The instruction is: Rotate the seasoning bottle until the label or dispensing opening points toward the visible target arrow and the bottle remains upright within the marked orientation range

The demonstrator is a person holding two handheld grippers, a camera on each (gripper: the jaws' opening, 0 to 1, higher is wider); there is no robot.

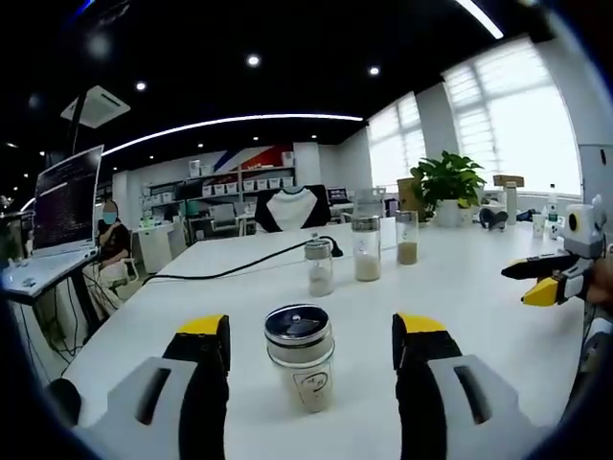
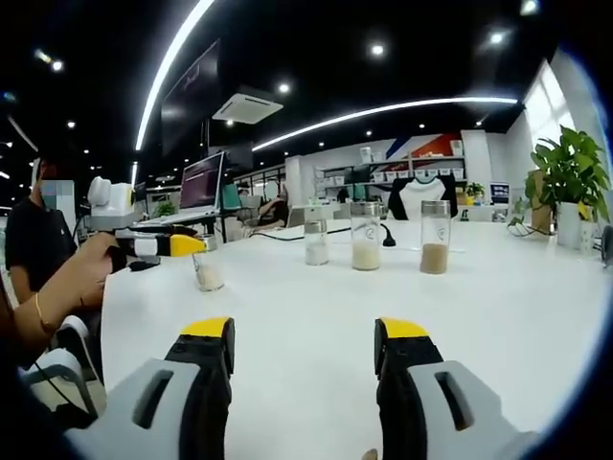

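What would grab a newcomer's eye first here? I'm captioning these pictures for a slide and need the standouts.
In the left gripper view, a seasoning bottle with a shiny metal lid stands upright on the white table, between the wide-open, yellow-tipped jaws of the left gripper. Behind it, three more glass jars stand in a loose row. In the right gripper view, the right gripper is open over bare table.

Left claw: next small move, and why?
Probably ease the left claw forward and close on the seasoning bottle. Its jaws stand open with the bottle upright between them, just ahead of the tips, and untouched. The right claw is open over bare table.
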